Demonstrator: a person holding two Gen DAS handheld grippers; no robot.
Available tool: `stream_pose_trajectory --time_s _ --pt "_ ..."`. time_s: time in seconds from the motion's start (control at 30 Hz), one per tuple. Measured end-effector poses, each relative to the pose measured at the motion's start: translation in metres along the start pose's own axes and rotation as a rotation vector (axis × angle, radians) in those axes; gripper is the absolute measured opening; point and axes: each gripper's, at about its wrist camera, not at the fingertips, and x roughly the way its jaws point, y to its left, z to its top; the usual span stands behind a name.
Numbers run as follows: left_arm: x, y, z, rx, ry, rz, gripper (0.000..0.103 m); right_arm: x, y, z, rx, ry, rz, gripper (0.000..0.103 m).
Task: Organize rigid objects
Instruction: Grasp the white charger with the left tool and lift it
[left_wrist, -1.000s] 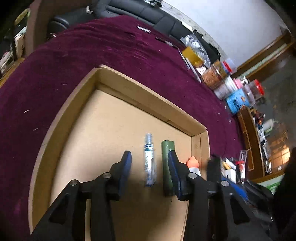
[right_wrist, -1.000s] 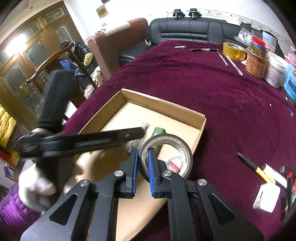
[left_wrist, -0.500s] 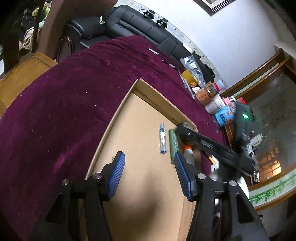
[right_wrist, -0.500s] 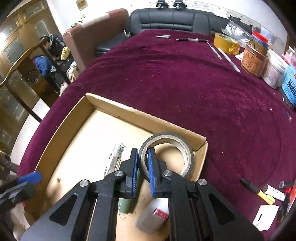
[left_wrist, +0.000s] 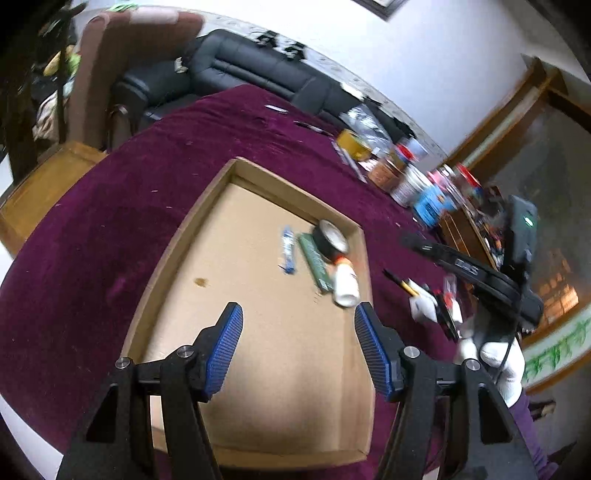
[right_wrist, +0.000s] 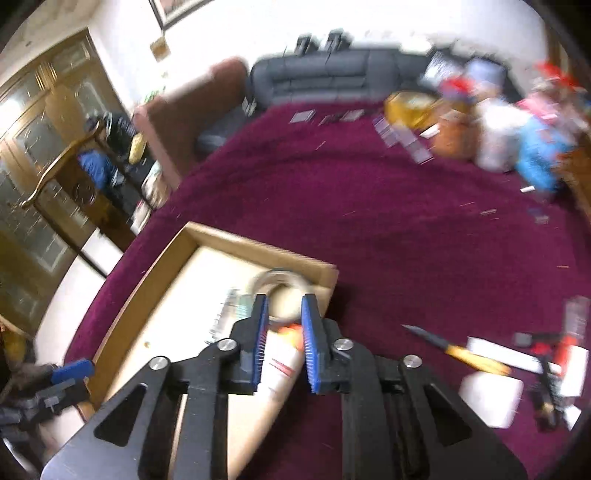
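Blue-padded, the left claw (left_wrist: 297, 345) hung low in its frame over the shallow cardboard tray (left_wrist: 177, 254), jaws opening with nothing between them. Mid-frame right in the tray lay a white bottle with an orange cap (left_wrist: 345, 282), a green stick (left_wrist: 314, 264), a blue-white tube (left_wrist: 288, 251) and a black tape roll (left_wrist: 328, 240). The right claw (right_wrist: 283, 334) was opening, released above the bottle and roll (right_wrist: 282, 291). Maroon cloth covered the desk (left_wrist: 110, 221).

Far clutter (right_wrist: 498, 125) smeared by motion blur
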Motion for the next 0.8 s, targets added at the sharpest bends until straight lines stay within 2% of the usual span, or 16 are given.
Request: stream_pose_trajectory --time_s 0.03,0.1,0.13,0.17,0.23,0.33,0.47,0.57,0.67,0.8 --pt "-0.002 -0.006 -0.004 0.030 -0.001 -0.010 0.057 -0.019 -0.009 -0.009 -0.012 -0.060 -0.061 0.026" --pt "0.000 -0.023 -0.013 0.089 0.003 -0.017 0.057 -0.055 -0.027 -0.031 -0.034 -0.171 -0.187 0.047" --pt "0.003 -0.034 -0.018 0.121 0.011 -0.018 0.057 -0.073 -0.039 -0.044 -0.030 -0.227 -0.263 0.070" --pt "0.005 -0.042 -0.021 0.142 0.019 -0.020 0.057 -0.082 -0.048 -0.053 -0.020 -0.255 -0.310 0.086" --pt "0.016 -0.064 -0.029 0.186 0.049 -0.030 0.057 -0.093 -0.071 -0.068 0.012 -0.276 -0.384 0.086" --pt "0.028 -0.093 -0.041 0.220 0.096 -0.061 0.057 -0.096 -0.124 -0.087 0.144 -0.209 -0.434 0.086" --pt "0.048 -0.129 -0.054 0.272 0.159 -0.067 0.057 -0.095 -0.185 -0.106 0.332 -0.178 -0.409 0.086" --pt "0.067 -0.161 -0.062 0.333 0.193 -0.042 0.057 -0.087 -0.219 -0.114 0.413 -0.177 -0.416 0.086" --pt "0.093 -0.188 -0.064 0.376 0.229 -0.034 0.057 -0.082 -0.239 -0.122 0.480 -0.179 -0.376 0.087" --pt "0.136 -0.211 -0.055 0.359 0.296 -0.026 0.057 -0.085 -0.242 -0.124 0.487 -0.205 -0.333 0.086"
